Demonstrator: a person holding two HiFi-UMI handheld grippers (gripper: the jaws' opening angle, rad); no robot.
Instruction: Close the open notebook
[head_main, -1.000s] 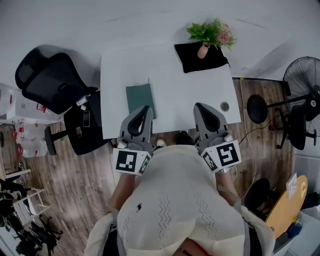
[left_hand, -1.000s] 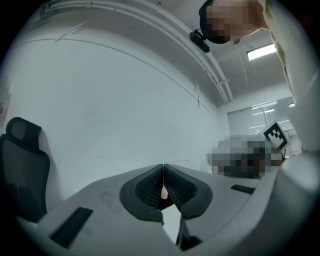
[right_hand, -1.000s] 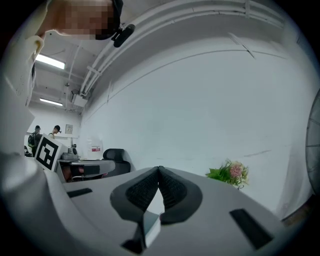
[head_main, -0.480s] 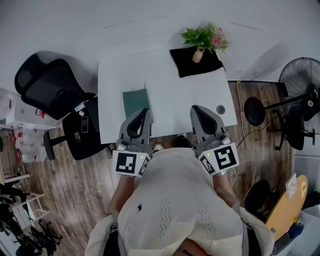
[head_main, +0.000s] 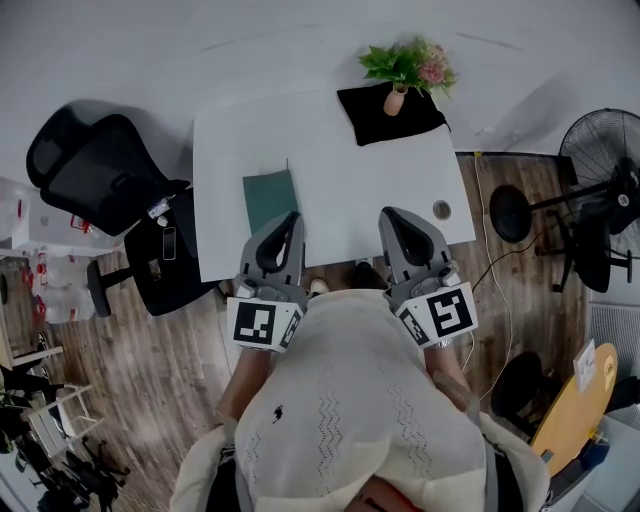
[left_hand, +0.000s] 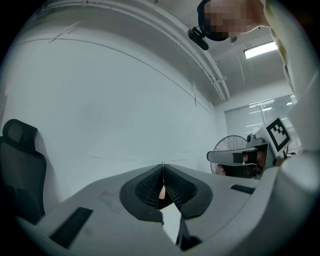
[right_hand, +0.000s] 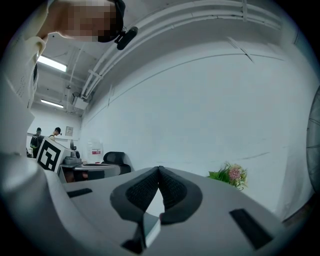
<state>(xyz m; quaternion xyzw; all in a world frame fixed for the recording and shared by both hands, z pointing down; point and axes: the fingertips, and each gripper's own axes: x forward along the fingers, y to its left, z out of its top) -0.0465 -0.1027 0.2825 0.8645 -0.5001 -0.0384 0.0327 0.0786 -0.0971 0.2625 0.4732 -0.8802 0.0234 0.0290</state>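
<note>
The green notebook (head_main: 270, 198) looks shut, flat on the table (head_main: 340, 150), while the left tongs (head_main: 290, 217) and right tongs (head_main: 388, 213) hover level, pinched together and empty, so I'd leave its cover undisturbed.

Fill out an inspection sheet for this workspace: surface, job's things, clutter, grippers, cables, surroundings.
Surface: white table, plain top.
Job's things: green notebook lies flat near the table's left front, cover up; it looks closed.
Clutter: black cloth at the far edge with a vase of flowers on it; small round fitting near the right front corner.
Grippers: left gripper and right gripper both shut, nothing between the jaws, held level.
Cables: thin cable on the floor right of the table.
Surroundings: black office chair at left, standing fan at right.
</note>
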